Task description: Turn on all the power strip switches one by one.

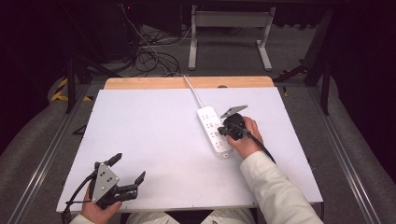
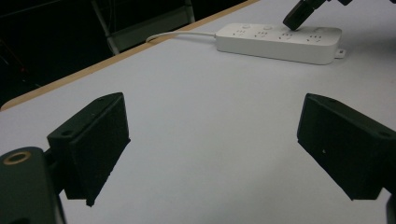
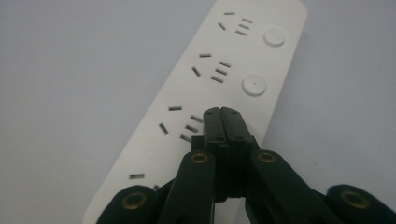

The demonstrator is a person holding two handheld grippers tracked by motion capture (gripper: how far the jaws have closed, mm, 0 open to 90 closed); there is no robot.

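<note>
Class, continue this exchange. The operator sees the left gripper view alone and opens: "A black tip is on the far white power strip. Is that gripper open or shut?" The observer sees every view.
Observer: The right gripper is shut, jaws pressed together with nothing between them, seen in its own view.
Operator: Where on the strip is it?
Observer: On the white plastic power strip, its tips sit in the row of round white buttons; two buttons lie free beyond them.
Operator: And where is my own gripper?
Observer: In the high view, the left gripper is near the left front corner of the white table top, jaws open and well apart from the strip.
</note>
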